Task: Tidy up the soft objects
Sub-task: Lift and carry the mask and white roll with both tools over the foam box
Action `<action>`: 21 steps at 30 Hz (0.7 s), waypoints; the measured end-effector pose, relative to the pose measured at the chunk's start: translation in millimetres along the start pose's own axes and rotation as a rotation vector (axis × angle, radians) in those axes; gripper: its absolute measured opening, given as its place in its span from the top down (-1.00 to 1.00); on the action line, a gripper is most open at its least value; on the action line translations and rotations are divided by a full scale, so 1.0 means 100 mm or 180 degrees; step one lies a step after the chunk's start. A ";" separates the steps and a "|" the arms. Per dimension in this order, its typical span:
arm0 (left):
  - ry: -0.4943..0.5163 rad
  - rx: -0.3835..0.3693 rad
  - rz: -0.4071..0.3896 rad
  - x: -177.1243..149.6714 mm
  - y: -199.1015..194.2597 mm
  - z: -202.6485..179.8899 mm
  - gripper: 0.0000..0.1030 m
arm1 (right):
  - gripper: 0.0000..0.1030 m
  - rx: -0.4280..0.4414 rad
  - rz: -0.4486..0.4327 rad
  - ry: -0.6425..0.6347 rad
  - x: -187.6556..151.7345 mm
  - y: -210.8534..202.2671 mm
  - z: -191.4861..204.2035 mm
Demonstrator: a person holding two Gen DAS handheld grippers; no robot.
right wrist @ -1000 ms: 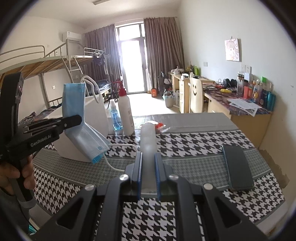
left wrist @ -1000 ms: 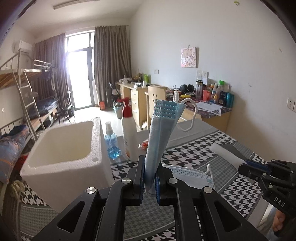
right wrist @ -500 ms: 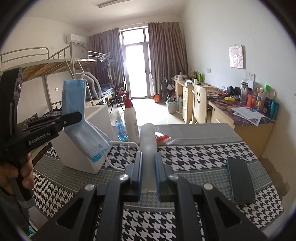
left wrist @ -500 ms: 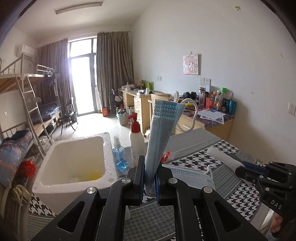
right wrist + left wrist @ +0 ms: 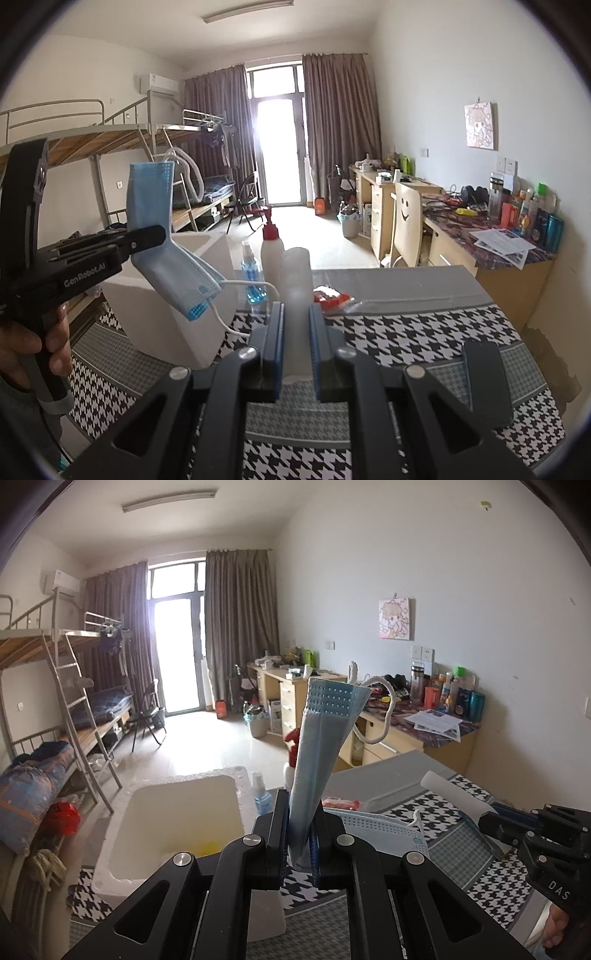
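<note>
Left wrist view: left gripper (image 5: 299, 843), fingers (image 5: 279, 834) clamped on a folded blue face mask (image 5: 321, 746) that stands upright between them, ear loop (image 5: 384, 716) hanging off its top. Below it, open white foam box (image 5: 122, 812); a second mask (image 5: 384, 830) flat on the houndstooth tabletop (image 5: 461, 853); small blue spray bottle (image 5: 261, 795) beside the box. Right gripper (image 5: 491, 814) at the right edge, holding a white tube (image 5: 454, 794). Right wrist view: right gripper (image 5: 296, 350), fingers (image 5: 277, 343) narrow and pressed on the translucent white tube (image 5: 295, 295) (contents not discernible). Left gripper (image 5: 155, 233) at left, hand (image 5: 33, 347) on its handle, blue face mask (image 5: 155, 229) draped over its tip above the foam box (image 5: 173, 317). Pump bottle (image 5: 271, 251) and dark phone (image 5: 485, 380) on the tabletop (image 5: 406, 332).
</note>
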State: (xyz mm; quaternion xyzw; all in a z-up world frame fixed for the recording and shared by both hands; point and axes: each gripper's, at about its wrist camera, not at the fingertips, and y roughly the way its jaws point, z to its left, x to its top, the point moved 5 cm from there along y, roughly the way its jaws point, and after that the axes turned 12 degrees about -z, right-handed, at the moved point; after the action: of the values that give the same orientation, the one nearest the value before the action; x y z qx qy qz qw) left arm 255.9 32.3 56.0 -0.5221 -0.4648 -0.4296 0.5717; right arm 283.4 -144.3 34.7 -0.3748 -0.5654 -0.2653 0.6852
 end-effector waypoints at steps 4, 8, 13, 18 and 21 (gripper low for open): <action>-0.0010 0.0088 -0.0026 0.05 0.02 0.09 0.80 | 0.70 0.0020 -0.0023 0.0002 0.06 0.04 0.03; -0.0040 0.0183 -0.0035 0.07 0.05 0.18 0.80 | 0.70 0.0067 -0.0022 -0.0016 0.11 0.12 0.10; -0.0066 0.0328 -0.0063 0.11 0.09 0.29 0.80 | 0.70 0.0133 -0.0020 -0.0031 0.16 0.19 0.18; -0.0123 0.0437 -0.0055 0.12 0.13 0.41 0.80 | 0.70 0.0211 -0.0011 -0.0036 0.21 0.26 0.26; -0.0133 0.0519 -0.0054 0.11 0.11 0.50 0.80 | 0.70 0.0263 -0.0014 -0.0062 0.24 0.29 0.34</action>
State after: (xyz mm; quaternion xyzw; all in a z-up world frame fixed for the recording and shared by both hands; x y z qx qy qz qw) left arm 264.9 83.4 65.6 -0.4787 -0.5145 -0.3842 0.5988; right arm 292.5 -98.6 54.4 -0.3475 -0.5833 -0.2396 0.6940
